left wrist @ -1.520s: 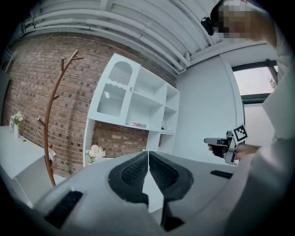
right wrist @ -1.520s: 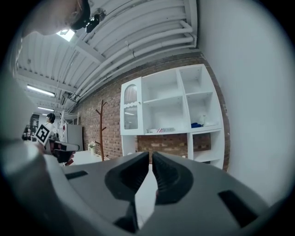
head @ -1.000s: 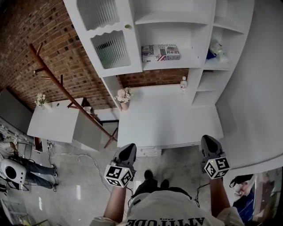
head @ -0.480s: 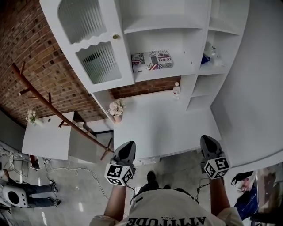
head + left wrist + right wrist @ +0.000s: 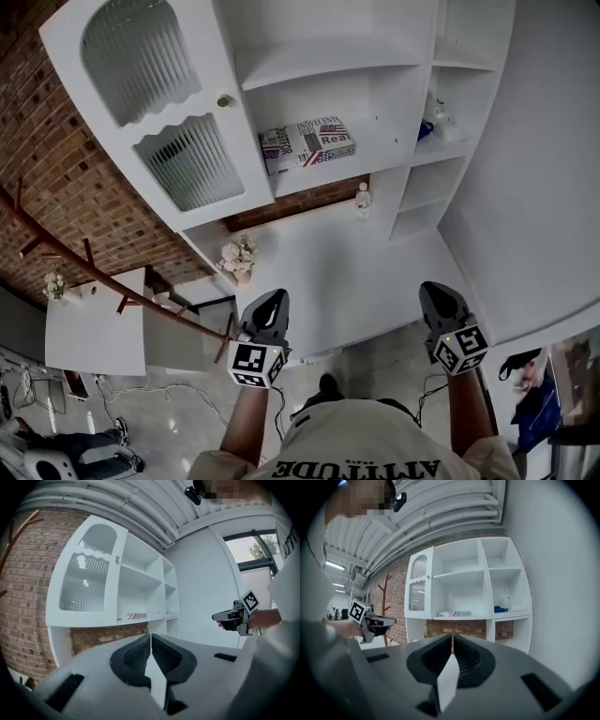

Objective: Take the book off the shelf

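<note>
The book (image 5: 307, 145), flat on its side with a stars-and-stripes cover and printed lettering, lies at the left end of the white shelf (image 5: 386, 141). The left gripper (image 5: 273, 302) and right gripper (image 5: 437, 292), both clenched on nothing, are well apart from it.

Soft, even light fills the head view; the white shelf (image 5: 328, 84) is bright with only faint shadows under its boards; the floor (image 5: 178, 412) at lower left shows a pale sheen; straight lines bow toward the edges. Both gripper views are ringed by black vignettes; the window (image 5: 248, 550) at upper right is blown out; lamps (image 5: 333, 566) glow at left; the bottom foreground is out of focus.
</note>
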A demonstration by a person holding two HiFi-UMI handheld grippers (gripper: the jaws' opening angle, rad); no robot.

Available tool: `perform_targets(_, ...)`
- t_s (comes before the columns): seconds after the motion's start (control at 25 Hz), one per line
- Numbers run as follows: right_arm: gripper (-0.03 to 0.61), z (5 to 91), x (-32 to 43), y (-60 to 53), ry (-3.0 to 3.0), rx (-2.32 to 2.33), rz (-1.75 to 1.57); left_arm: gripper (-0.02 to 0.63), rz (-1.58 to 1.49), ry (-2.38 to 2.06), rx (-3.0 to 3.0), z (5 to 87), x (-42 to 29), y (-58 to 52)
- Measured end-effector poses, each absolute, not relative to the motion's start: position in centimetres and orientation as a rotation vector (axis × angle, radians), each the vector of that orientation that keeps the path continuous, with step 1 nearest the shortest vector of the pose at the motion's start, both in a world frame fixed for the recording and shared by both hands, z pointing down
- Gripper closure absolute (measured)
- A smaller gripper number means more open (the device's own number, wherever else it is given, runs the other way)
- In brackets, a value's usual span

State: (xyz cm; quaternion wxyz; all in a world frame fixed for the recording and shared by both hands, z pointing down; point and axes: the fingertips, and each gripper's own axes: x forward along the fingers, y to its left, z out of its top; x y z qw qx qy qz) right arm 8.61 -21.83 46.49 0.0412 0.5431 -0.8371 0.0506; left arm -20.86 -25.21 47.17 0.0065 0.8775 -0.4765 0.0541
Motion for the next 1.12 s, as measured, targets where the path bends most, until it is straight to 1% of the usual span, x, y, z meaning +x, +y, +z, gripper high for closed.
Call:
perform_targets(0.32, 0.545, 46.1, 6.8, -23.7, -2.52, 1.687, 0.144, 0.586, 0.247, -1.408, 2.877, 46.1, -20.7, -29.1)
perform_targets(0.64, 0.545, 46.3, 5.4, -24.6, -2.501, 1.727, 0.157, 0.586, 0.407, -1.406, 3.071, 43.4, -19.7, -32.2)
perform_targets(1.12, 0.545, 46.1, 6.0, -26.1, -2.504, 1.736, 0.153, 0.586, 0.531, -1.347, 3.171, 41.0, -17.0, -35.8)
